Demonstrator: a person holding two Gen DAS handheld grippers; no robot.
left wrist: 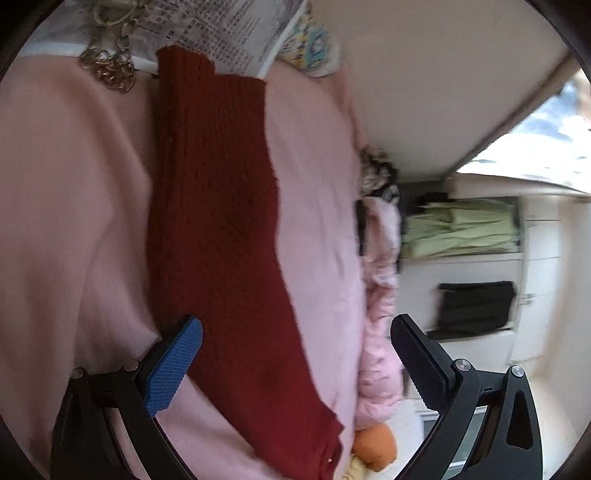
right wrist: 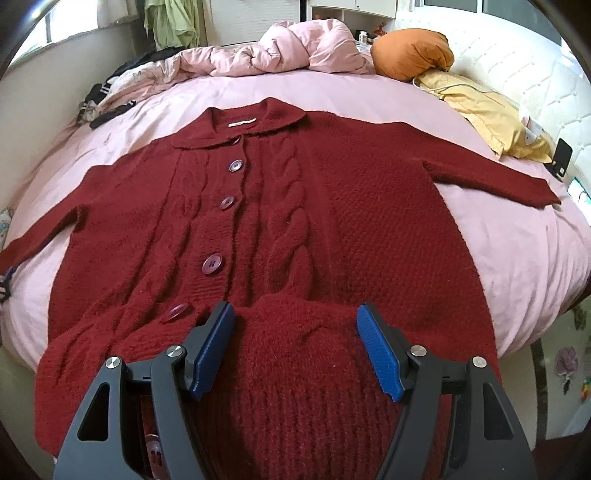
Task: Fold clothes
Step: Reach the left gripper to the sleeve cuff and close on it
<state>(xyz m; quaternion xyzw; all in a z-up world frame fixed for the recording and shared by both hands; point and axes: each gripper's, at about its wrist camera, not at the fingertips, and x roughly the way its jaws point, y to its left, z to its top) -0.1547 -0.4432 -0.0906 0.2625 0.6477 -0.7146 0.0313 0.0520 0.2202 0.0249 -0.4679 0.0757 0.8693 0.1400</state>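
Observation:
A dark red cable-knit cardigan [right wrist: 280,206] lies buttoned and face up on the pink bed sheet [right wrist: 517,236], both sleeves spread out. My right gripper [right wrist: 295,308] is at its ribbed hem [right wrist: 295,406]. A hump of that hem bulges between the fingers, whose blue pads [right wrist: 212,350] show bare, so the jaws stand open. In the left wrist view, which is rolled sideways, one red sleeve [left wrist: 221,221] runs from top to bottom over the sheet [left wrist: 317,221]. My left gripper [left wrist: 295,354] hovers just above it, wide open and holding nothing.
A crumpled pink duvet [right wrist: 288,48], an orange cushion [right wrist: 410,51] and a yellow pillow [right wrist: 491,114] lie at the head of the bed. A newspaper [left wrist: 221,33] and a gold chain [left wrist: 110,66] sit past the sleeve's end. Shelves of folded clothes [left wrist: 461,229] stand beyond.

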